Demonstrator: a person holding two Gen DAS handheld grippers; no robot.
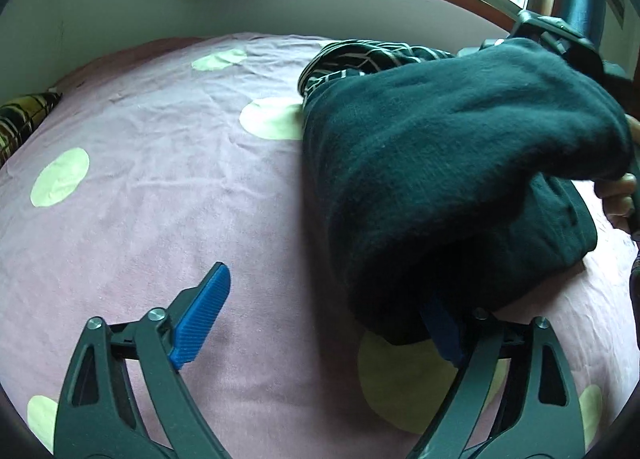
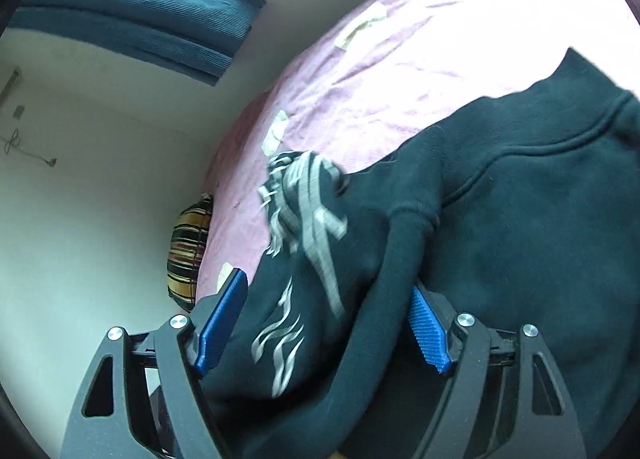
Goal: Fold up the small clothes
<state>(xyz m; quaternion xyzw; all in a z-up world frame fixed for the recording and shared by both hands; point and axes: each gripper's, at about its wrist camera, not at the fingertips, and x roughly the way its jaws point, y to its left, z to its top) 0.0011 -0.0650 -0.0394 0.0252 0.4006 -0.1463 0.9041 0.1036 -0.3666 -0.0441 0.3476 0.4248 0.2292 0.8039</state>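
Pink dotted bedsheet (image 1: 160,187) (under window), left gripper (image 1: 324,311) wide, empty, right gripper (image 2: 324,323) bunching dark sweatshirt (image 2: 540,219).

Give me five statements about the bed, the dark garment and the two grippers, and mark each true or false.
1. The bedsheet is pink with pale round spots. True.
2. The dark garment lies flat and fully spread out. False: it is bunched and lifted on the right side of the bed.
3. The left gripper has its jaws clamped together. False: they stand wide apart, with the garment's edge draped over the right one.
4. The right gripper has dark cloth with a pale printed pattern between its jaws. True.
5. A striped cushion sits on top of the garment. False: it lies at the bed's far left edge, apart from it.
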